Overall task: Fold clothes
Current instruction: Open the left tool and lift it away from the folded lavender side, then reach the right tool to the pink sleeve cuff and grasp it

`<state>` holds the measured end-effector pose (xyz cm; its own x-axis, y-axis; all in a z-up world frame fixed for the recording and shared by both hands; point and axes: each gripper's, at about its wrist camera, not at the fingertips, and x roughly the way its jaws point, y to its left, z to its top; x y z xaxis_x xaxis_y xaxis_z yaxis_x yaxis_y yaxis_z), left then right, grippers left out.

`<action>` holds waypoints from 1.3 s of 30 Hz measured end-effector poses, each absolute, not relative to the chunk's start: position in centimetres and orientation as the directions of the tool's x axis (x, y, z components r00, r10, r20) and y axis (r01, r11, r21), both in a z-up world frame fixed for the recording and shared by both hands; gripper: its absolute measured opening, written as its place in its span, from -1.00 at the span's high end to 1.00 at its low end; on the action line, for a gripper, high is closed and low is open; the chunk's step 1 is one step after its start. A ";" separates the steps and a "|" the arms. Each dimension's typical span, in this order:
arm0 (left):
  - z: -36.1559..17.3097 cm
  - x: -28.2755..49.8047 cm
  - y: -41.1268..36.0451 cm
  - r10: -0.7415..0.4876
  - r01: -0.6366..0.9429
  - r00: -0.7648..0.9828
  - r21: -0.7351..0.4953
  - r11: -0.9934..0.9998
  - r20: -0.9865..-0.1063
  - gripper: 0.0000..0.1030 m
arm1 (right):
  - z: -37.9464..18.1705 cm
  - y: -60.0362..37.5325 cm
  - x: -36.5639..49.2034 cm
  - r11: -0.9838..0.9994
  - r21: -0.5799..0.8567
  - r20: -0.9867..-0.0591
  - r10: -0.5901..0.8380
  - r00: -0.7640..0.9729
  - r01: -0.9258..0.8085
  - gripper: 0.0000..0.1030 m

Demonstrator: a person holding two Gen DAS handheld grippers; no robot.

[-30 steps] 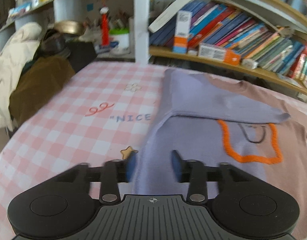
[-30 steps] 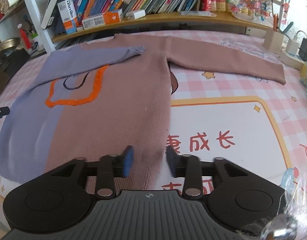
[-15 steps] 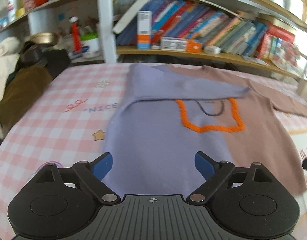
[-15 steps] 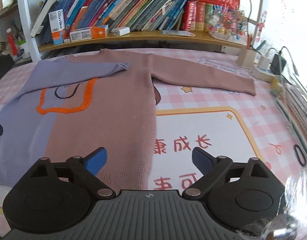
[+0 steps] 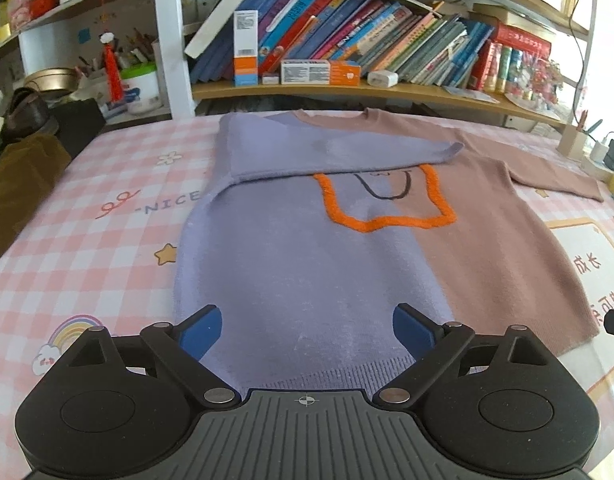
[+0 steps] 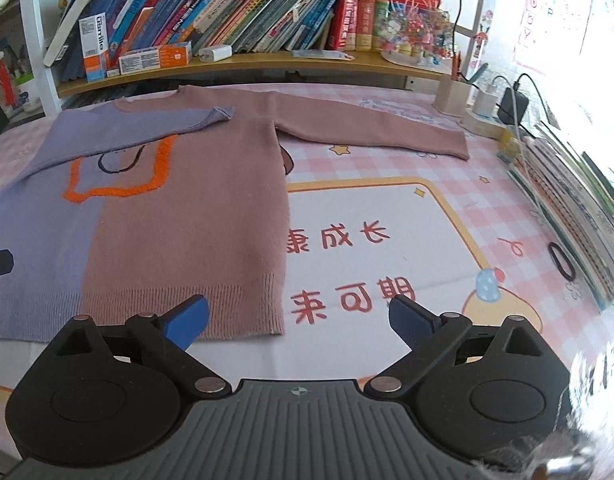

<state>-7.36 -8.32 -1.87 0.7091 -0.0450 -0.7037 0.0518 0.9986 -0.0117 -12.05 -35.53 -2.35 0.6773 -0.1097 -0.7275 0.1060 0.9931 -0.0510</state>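
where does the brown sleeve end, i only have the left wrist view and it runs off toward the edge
Observer: The brown sleeve lies straight out flat; its cuff stops short of the pen holder.
Operator: is the hem corner on that side free
Observer: Yes, the sweater hem lies flat, and the right tongs are open just in front of it, holding nothing.
Operator: anything loose near there
Observer: A black hair tie lies on the tablecloth far right.

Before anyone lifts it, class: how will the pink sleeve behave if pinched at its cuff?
The pink sleeve looks like soft knit lying flat, so it will probably droop. The lilac sleeve already lies folded over, so it should crease easily. It probably drags rather than slides on the tablecloth.
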 end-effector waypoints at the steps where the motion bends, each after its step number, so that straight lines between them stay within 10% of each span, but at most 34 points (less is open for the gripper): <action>1: -1.9 -7.3 -8.4 -0.051 0.058 0.709 -0.014 0.998 -0.704 -0.84 | -2.3 -35.6 -12.2 0.992 -0.053 -0.726 -0.116 0.678 0.112 -0.89; 39: -2.6 -3.1 -20.7 0.088 -0.064 0.675 0.060 0.996 -0.732 -0.85 | -3.0 -49.4 -3.7 0.997 0.041 -0.726 -0.009 0.687 0.058 -0.89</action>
<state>-3.07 -20.72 -2.57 0.6754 0.0877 -0.7322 -0.0642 0.9961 0.0601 -3.71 -49.40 -2.98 0.6874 -0.0095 -0.7262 0.0575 0.9975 0.0414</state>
